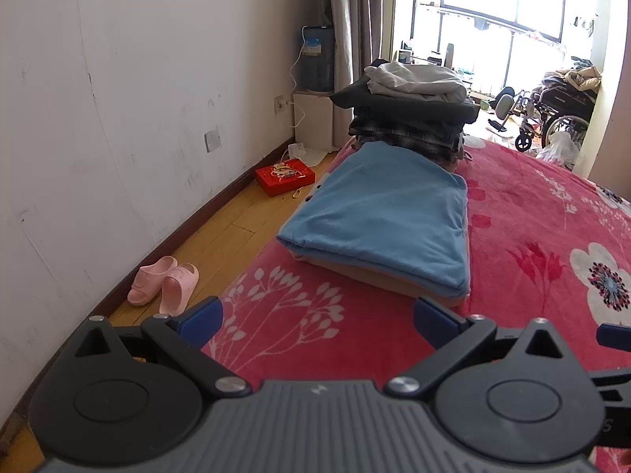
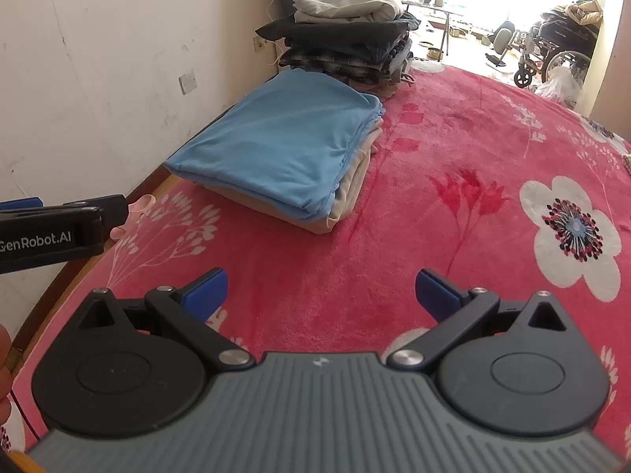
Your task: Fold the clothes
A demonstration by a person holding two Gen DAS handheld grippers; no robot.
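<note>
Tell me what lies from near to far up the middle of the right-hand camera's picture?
The open tongs → bare red flowered blanket → folded blue cloth → tall stack of folded clothes → bright window area with a wheelchair.

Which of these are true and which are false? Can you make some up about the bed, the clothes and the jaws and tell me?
1. The blue folded garment lies on the pink flowered blanket. True.
2. The left gripper is shut on the blue garment. False: its jaws are open and hold nothing.
3. A tall stack of folded clothes stands behind the blue garment. True.
4. The pink slippers are on the bed. False: they sit on the wooden floor beside it.
5. The right gripper has its jaws open over the blanket. True.
</note>
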